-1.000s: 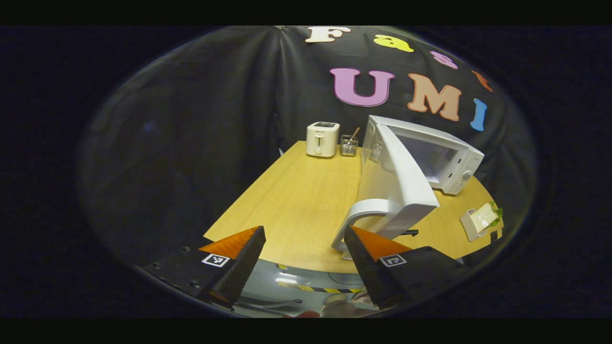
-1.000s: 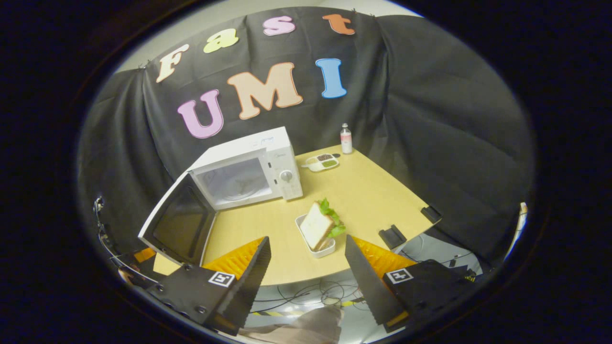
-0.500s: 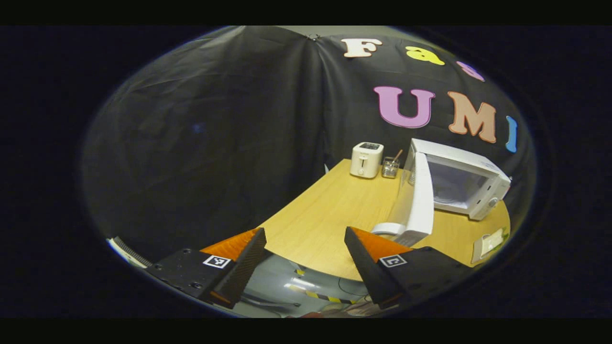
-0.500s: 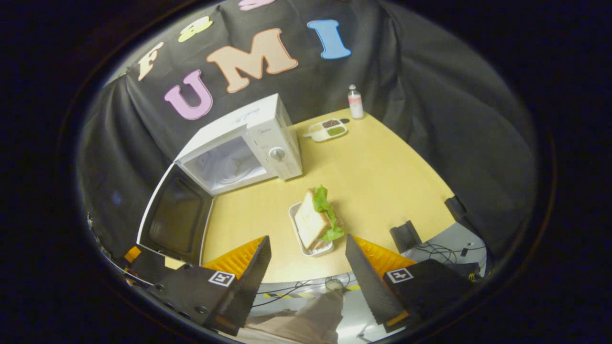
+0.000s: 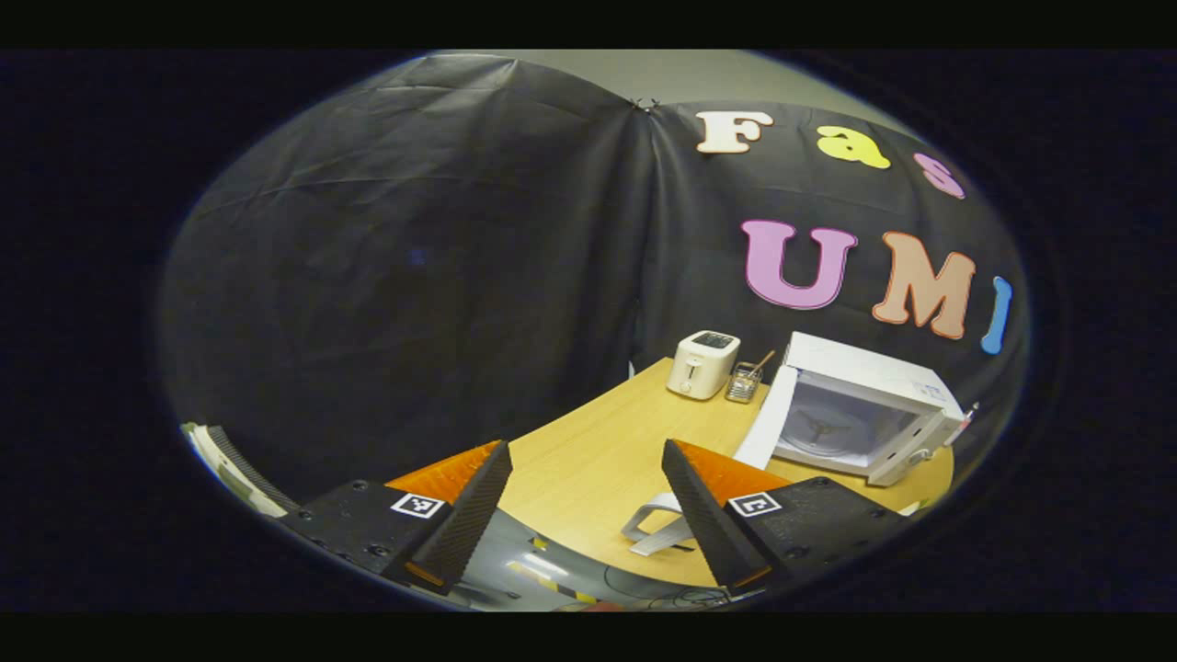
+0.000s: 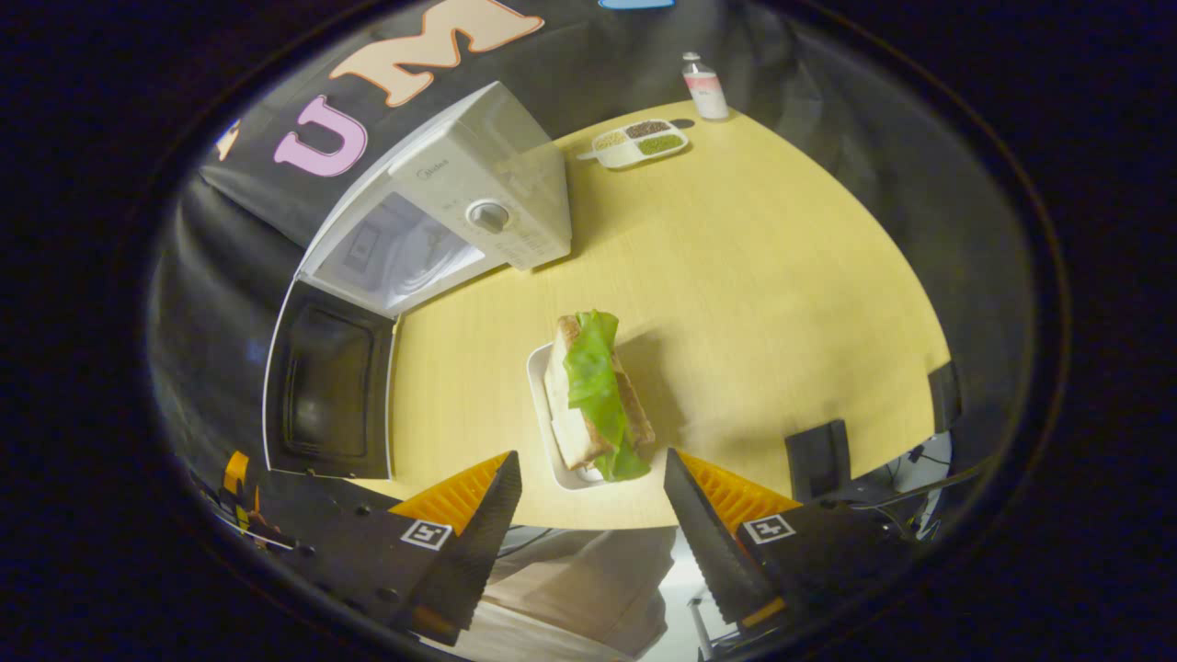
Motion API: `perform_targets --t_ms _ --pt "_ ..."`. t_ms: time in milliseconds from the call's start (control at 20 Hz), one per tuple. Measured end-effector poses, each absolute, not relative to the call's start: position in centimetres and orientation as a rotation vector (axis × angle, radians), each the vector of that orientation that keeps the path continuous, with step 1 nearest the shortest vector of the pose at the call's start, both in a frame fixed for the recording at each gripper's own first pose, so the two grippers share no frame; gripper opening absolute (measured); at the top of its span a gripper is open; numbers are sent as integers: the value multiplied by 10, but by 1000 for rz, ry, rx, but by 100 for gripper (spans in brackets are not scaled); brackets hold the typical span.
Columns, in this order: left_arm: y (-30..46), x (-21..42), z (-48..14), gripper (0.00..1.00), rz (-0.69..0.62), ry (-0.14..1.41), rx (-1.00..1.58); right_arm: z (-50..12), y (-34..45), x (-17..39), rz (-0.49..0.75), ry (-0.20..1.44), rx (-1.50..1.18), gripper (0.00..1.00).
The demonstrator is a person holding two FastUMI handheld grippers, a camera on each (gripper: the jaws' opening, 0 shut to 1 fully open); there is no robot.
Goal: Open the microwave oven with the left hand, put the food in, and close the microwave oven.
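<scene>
Already open: microwave oven at the back left of the worktop, door swung wide toward the near edge, cavity bare and lit. So, judging by that, first step done and second in hand, namely fetching the food.

Right tool spread wide, holding nothing, poised just above and short of the sandwich, which leans with its lettuce in a small white dish near the front edge, well apart from the oven mouth. Left tool likewise agape and empty, off at the near left edge with the door handle just beside its right finger, not touching.

Next, probably: lower the right tool over the dish, close on its rim or on the bread without crushing it, lift, then carry left and back into the cavity. Worth keeping the dish level, since the sandwich stands on edge and looks ready to topple.

Around: toaster and wire holder beyond the oven; sectioned tray and bottle at the far side; two dark blocks at the right edge. Nothing between dish and cavity; only the open door flanking the route on the left.
</scene>
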State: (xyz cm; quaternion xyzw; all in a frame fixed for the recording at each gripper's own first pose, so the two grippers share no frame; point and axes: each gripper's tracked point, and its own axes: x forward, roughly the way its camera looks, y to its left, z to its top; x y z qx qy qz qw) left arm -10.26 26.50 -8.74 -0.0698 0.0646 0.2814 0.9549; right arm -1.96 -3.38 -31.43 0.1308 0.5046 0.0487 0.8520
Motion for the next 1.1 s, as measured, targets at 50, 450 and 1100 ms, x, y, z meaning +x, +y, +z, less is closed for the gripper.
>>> perform_targets --t_ms 50,450,1100 --pt "260 -102 -85 99 571 125 -157 -319 -32 -14 119 1083 289 98" --pt "239 -92 -66 94 594 112 -137 -351 -34 10 142 1188 325 89" --pt "221 -76 -76 99 576 150 -156 -357 -18 25 155 1204 491 43"
